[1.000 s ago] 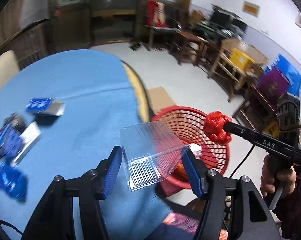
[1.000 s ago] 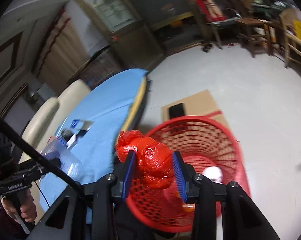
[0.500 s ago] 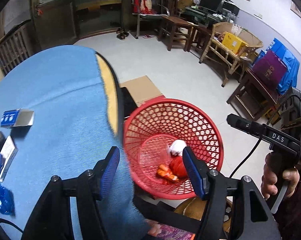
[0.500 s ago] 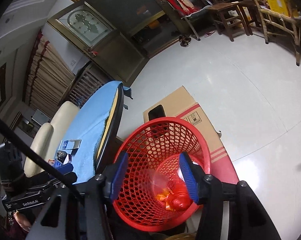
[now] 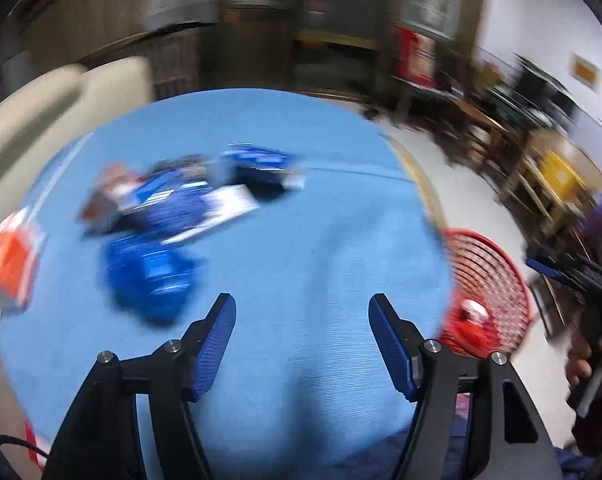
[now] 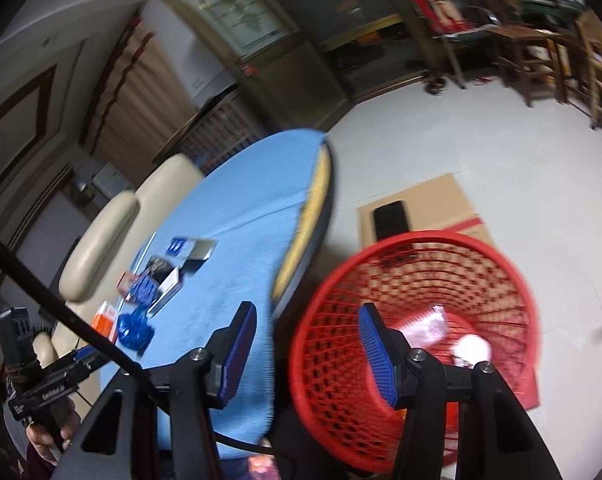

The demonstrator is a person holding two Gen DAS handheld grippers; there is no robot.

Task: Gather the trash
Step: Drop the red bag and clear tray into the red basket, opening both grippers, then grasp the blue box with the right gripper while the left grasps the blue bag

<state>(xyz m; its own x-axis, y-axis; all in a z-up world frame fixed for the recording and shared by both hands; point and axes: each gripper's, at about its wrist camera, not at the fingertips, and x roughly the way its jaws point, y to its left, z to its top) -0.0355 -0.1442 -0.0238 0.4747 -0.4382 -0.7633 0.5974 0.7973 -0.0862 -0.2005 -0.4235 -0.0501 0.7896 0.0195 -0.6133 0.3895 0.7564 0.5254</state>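
Note:
My left gripper (image 5: 303, 312) is open and empty above the blue round table (image 5: 309, 240). Blurred trash lies ahead on the left: blue wrappers (image 5: 149, 268), a blue and white packet (image 5: 205, 204), an orange packet (image 5: 9, 260). The red mesh basket (image 5: 497, 276) stands on the floor to the right of the table. My right gripper (image 6: 307, 320) is open and empty over the near rim of the basket (image 6: 385, 360), which holds a clear container (image 6: 427, 324) and a white wad (image 6: 473, 350). The table trash (image 6: 149, 288) also shows in the right wrist view.
Cream chairs (image 6: 101, 236) stand at the table's far side. Flat cardboard (image 6: 425, 208) lies on the floor behind the basket. Wooden chairs and tables (image 6: 541, 52) line the far wall. The other hand-held gripper shows at the right edge (image 5: 573, 276).
Both grippers have let go: the clear container and the red bag dropped into the basket. The left gripper has swung left, back over the table. The right gripper has pulled back.

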